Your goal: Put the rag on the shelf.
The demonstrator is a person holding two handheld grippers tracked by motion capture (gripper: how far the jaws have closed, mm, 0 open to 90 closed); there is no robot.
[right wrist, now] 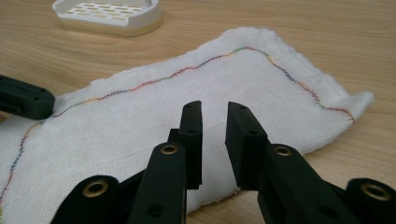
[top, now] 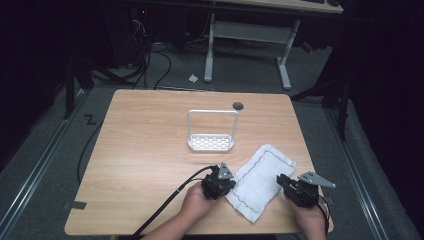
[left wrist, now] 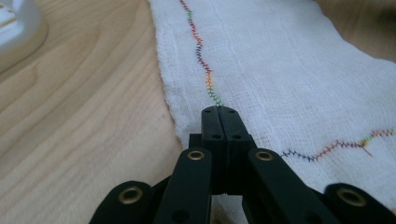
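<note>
A white cloth (top: 260, 177) with a multicoloured zigzag stitch line lies flat at the table's front right. My left gripper (top: 230, 186) is at the cloth's left edge. In the left gripper view its jaws are pressed together, with the tips (left wrist: 219, 112) low over the cloth (left wrist: 280, 70) beside the stitch line; nothing shows between them. My right gripper (top: 282, 180) sits at the cloth's right side. Its jaws stand slightly apart (right wrist: 215, 112) just above the cloth (right wrist: 140, 121), holding nothing. The left gripper's black jaw (right wrist: 23, 99) shows at the far edge of the cloth.
A white slotted tray (top: 211, 143) with a tall wire frame (top: 212, 111) stands mid-table, behind the cloth; it also appears as the tray (right wrist: 109, 21) and the tray (left wrist: 18, 28). A dark round disc (top: 238, 105) sits near the far edge. A black cable (top: 165, 205) trails off the front.
</note>
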